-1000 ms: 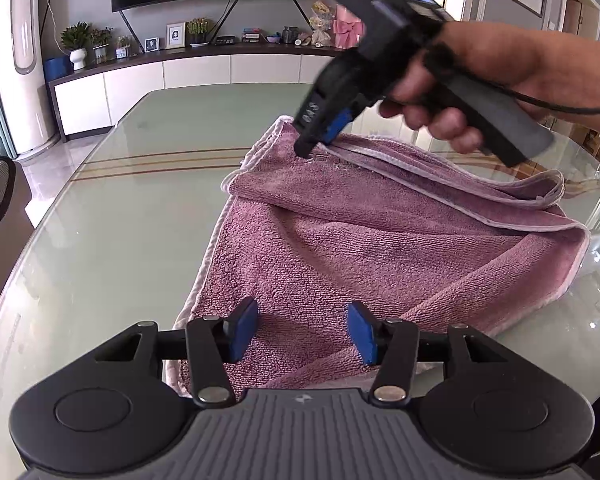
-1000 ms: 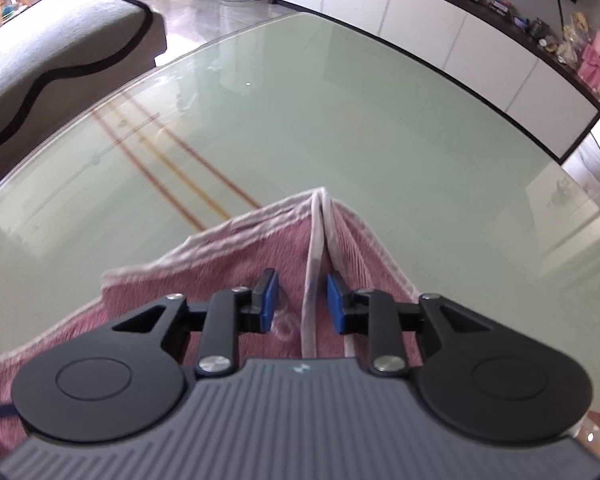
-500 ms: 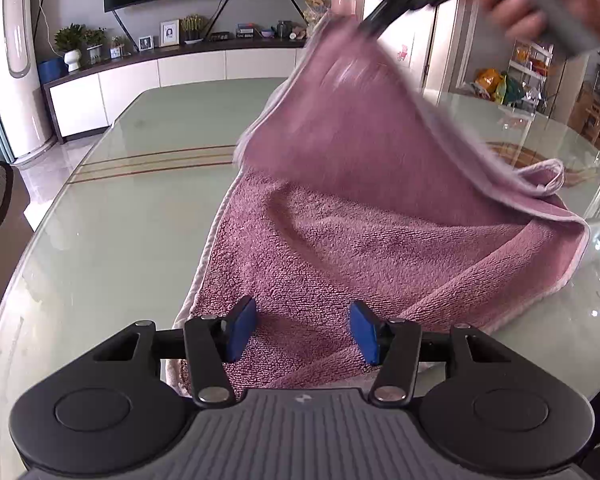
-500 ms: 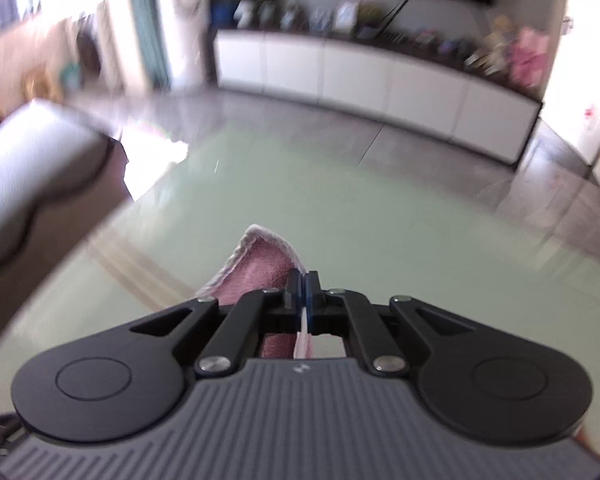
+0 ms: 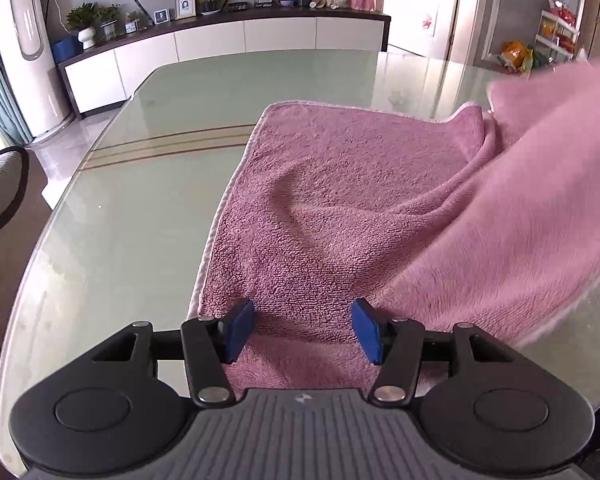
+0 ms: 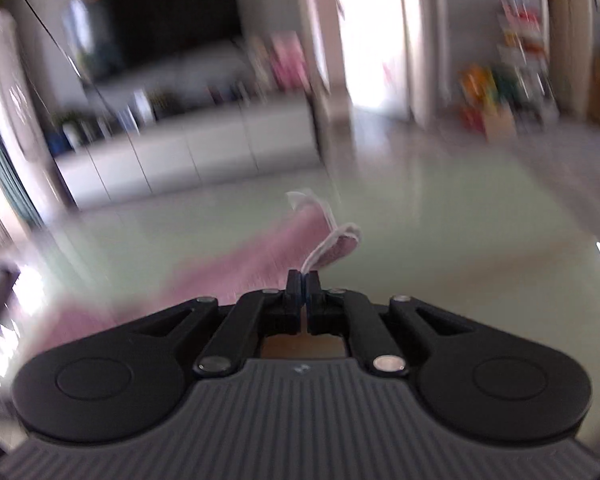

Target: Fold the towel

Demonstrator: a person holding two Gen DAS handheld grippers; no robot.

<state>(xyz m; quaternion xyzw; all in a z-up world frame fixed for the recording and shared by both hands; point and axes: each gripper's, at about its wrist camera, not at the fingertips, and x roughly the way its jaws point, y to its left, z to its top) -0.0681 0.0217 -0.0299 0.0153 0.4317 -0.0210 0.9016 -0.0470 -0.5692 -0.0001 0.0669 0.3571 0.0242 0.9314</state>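
Two views disagree in sharpness: the right wrist view is smeared, the room unreadable. Its right claw [image 6: 302, 280] is clamped tight on the white hem of the pink towel [image 5: 340, 200], a corner poking out beyond the pads. A second ago that corner lay on the glass worktop [image 5: 120, 240]; now it is lifted, blurred at the frame's right. The left claw [image 5: 304, 330], empty above the near hem, is spreading wider. Bare glass lies left.
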